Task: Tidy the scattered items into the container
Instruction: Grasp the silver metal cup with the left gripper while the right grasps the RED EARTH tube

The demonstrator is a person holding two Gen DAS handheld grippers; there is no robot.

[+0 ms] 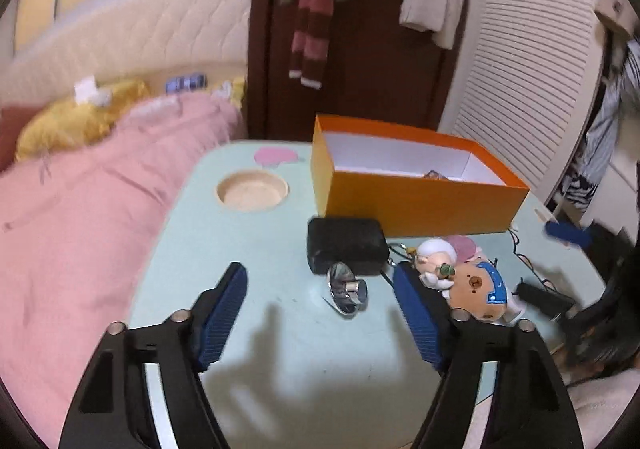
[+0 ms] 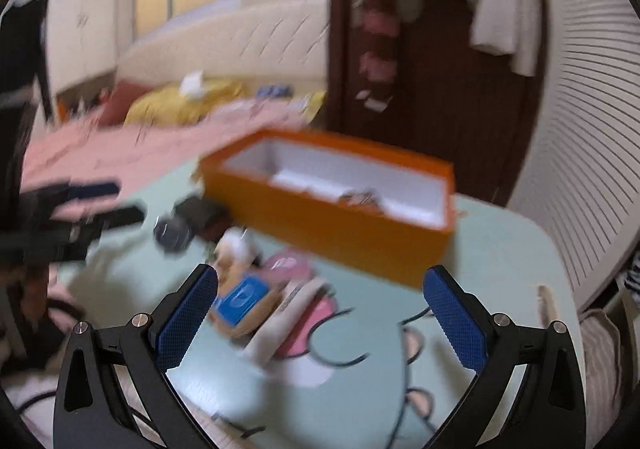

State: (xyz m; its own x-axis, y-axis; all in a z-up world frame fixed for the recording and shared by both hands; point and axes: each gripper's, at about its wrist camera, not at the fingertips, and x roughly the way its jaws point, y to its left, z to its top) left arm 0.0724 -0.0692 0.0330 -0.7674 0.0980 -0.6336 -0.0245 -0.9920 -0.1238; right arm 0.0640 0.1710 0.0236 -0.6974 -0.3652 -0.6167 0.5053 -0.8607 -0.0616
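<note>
An open orange box (image 1: 416, 201) with a white inside stands at the back of the pale green table (image 1: 280, 349); a small item lies in it. In front of it lie a black case (image 1: 346, 245), a shiny round metal piece (image 1: 346, 289) and a pile of small plush toys (image 1: 468, 273). My left gripper (image 1: 320, 301) is open and empty, low over the table, with the metal piece between its fingers. My right gripper (image 2: 320, 301) is open and empty above the plush toys (image 2: 260, 301), with the orange box (image 2: 332, 205) just beyond. The right wrist view is blurred.
A bed with a pink cover (image 1: 80, 217) lies along the table's left side. A round recess (image 1: 252, 191) is sunk in the table top. Black cables (image 2: 340, 357) run across the table at the near right. A dark door and hanging clothes (image 1: 360, 29) stand behind.
</note>
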